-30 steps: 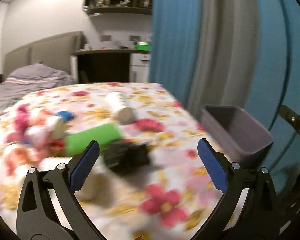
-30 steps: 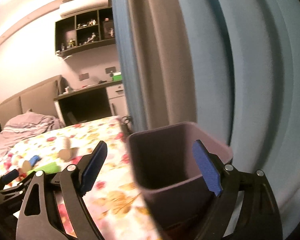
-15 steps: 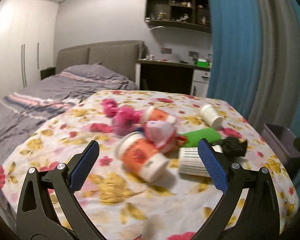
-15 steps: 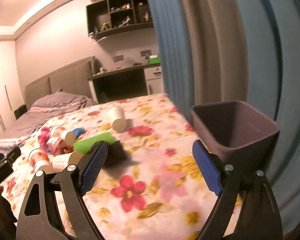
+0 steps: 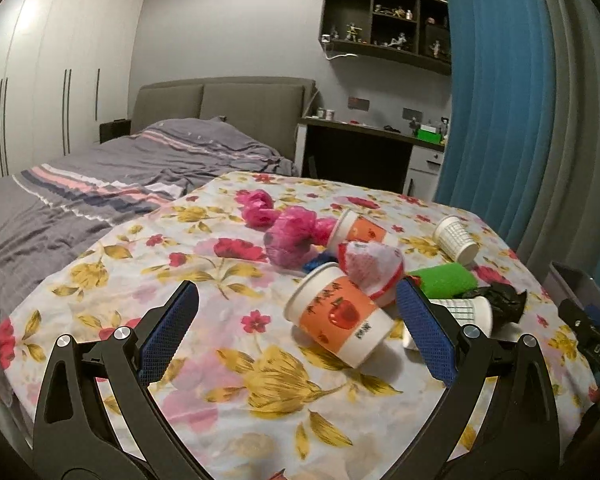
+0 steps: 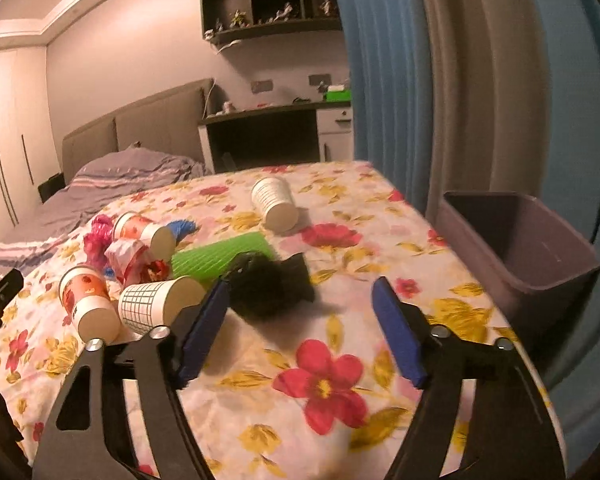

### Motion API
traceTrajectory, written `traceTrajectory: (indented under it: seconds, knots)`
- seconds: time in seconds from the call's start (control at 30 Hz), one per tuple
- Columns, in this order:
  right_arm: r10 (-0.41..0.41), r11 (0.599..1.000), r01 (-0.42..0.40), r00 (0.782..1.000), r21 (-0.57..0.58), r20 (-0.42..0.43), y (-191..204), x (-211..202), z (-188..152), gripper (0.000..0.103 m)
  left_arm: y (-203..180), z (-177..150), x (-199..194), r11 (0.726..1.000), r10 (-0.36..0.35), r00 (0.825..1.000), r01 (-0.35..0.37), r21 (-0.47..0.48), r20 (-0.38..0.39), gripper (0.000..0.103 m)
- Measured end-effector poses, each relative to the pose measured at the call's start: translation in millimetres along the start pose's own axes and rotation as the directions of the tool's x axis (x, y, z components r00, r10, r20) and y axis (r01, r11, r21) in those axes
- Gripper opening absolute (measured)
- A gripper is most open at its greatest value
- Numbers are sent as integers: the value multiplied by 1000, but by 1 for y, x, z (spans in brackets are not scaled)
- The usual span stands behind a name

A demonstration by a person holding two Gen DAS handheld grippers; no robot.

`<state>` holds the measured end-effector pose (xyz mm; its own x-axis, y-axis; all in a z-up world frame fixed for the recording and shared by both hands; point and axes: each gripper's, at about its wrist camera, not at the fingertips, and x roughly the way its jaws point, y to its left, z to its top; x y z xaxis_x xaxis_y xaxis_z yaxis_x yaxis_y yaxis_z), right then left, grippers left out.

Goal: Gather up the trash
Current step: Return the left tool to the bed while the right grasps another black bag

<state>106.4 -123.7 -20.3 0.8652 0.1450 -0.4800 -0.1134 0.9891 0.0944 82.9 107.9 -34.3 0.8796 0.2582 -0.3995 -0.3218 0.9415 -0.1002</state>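
We hold two claws over a bed with a flowery sheet (image 5: 260, 396). Our left claw (image 5: 296, 336) is wide open and holds nothing. Just past its tips, a little toward its right finger, an orange paper cup (image 5: 340, 316) lies on its side. Behind that cup sits a red and white wrapper (image 5: 370, 264). A checked white cup (image 5: 466, 312) lies on its side just beyond the right finger. Past it are a green roll (image 5: 444, 278) and a black crumpled bag (image 5: 504, 302). Farther off lie pink bags (image 5: 292, 232), another orange cup (image 5: 358, 232) and another white cup (image 5: 456, 238).

Our right claw (image 6: 300, 328) has its jaws closing, but nothing sits between them yet. The black crumpled bag (image 6: 268, 286) lies just ahead of its left finger. The checked white cup (image 6: 156, 304) is to the left of that finger. The green roll (image 6: 224, 256) is behind the black bag. The purple bin (image 6: 540, 276) stands off to the right of this claw, beside the bed, in front of the blue curtain (image 6: 384, 80). We can see nothing in the part of the bin that shows.
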Motion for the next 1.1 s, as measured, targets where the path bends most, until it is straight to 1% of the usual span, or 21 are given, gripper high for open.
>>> traceTrajectory:
  seconds: [0.03,0.1,0.17,0.3,0.43,0.5,0.53,0.6,0.7,0.9,1.0,1.1]
  knots:
    - [10,1000,-10,1000,-2,-15,3,6,0,67,3,0,1,1000,9,1000,-9,-2,2,97]
    - [23,1000,-23,999,-10,-34,9,14,2,57,8,1,4,1000,23,1000,-23,-9,3,97]
    - [39,999,-40,998,-24,-47,15,22,3,53,13,2,6,999,31,1000,-31,-22,2,97]
    - [71,996,-75,994,-41,-83,26,38,5,39,17,3,10,999,23,1000,-23,-33,-1,97]
    - [92,994,-98,990,-46,-107,32,48,5,30,18,3,10,999,17,1000,-17,-35,1,97]
    - [117,992,-122,985,-32,-130,32,53,5,23,16,2,11,999,10,1000,-10,-33,2,97]
    - [128,991,-132,982,-23,-139,31,55,5,21,15,2,11,1000,5,1000,-5,-29,2,97]
    - [147,989,-150,977,-4,-156,30,59,4,13,12,1,12,1000,-3,1000,3,-21,-2,97]
    - [166,986,-165,970,23,-175,26,61,3,3,5,-1,10,1000,-23,1000,23,-11,-1,97]
    - [143,990,-140,981,27,-132,15,44,2,2,-19,-6,4,996,-83,997,83,19,-4,97]
    - [123,992,-121,988,27,-94,7,31,4,2,-39,-10,2,990,-140,990,141,28,-31,97]
    - [109,994,-107,992,31,-64,-3,16,4,2,-65,-15,0,979,-190,980,194,70,-54,97]
